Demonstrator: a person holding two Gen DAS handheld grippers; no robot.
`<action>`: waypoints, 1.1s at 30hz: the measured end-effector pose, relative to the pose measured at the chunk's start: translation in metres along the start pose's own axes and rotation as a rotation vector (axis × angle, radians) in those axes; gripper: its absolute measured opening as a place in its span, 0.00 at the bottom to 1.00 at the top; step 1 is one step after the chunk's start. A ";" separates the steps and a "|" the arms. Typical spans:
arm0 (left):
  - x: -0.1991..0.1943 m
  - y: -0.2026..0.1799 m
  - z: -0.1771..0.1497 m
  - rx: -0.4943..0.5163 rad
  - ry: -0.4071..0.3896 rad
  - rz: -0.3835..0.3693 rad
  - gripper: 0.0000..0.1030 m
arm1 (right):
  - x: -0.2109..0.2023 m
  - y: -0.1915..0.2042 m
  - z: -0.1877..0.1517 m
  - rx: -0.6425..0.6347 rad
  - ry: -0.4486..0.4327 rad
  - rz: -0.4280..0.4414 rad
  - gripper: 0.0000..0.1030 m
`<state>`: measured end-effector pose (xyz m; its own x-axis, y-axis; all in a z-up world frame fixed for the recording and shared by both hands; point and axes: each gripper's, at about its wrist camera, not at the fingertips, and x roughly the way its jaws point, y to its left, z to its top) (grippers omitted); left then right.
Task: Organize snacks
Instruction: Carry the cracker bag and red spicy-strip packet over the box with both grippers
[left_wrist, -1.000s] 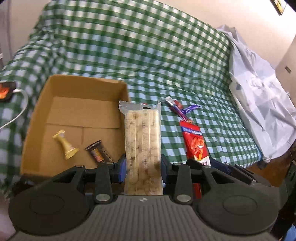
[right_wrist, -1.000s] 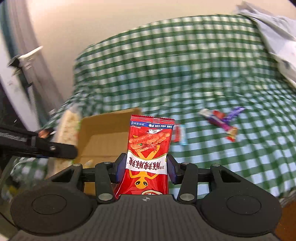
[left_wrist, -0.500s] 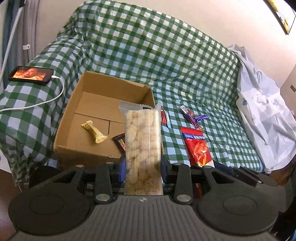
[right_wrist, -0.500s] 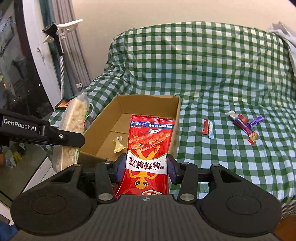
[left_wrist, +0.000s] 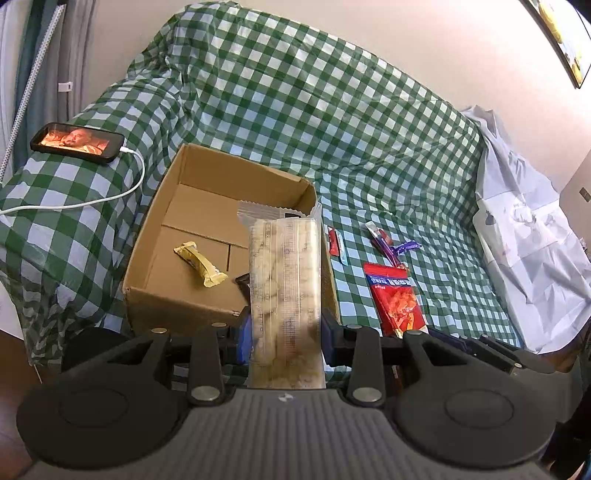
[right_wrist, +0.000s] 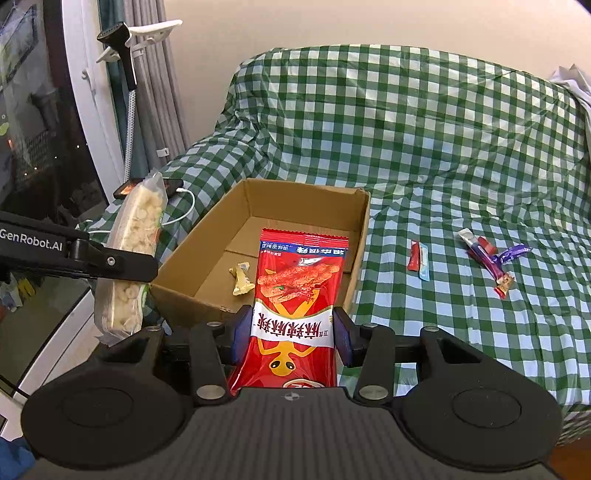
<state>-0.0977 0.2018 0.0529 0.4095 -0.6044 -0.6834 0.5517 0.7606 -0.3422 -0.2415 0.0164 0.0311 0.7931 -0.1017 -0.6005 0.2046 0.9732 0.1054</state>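
Now the cardboard box (left_wrist: 207, 295) sits farther off than a second ago, at eleven o'clock from the left gripper (left_wrist: 284, 332), which clamps a clear packet of pale snacks (left_wrist: 284, 280). The right gripper (right_wrist: 291, 336) squeezes a red snack bag (right_wrist: 299, 295), the box at twelve o'clock.

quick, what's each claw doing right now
Left claw: closed on the clear pack of pale snacks.
Right claw: closed on the red snack bag.

Both wrist views angle down, near, sharing cardboard box (left_wrist: 221, 206) (right_wrist: 295, 199).
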 end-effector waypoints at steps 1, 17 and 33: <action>0.001 0.001 0.000 -0.002 0.004 -0.002 0.39 | 0.001 0.000 0.000 0.000 0.004 -0.001 0.46; 0.020 0.008 0.008 -0.018 0.032 0.015 0.39 | 0.023 0.001 0.002 0.001 0.067 -0.010 0.46; 0.041 0.017 0.017 -0.034 0.047 0.023 0.39 | 0.045 0.003 0.008 -0.005 0.099 -0.018 0.46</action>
<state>-0.0590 0.1857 0.0299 0.3871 -0.5753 -0.7205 0.5167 0.7826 -0.3473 -0.2009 0.0128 0.0109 0.7291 -0.0982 -0.6774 0.2149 0.9724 0.0904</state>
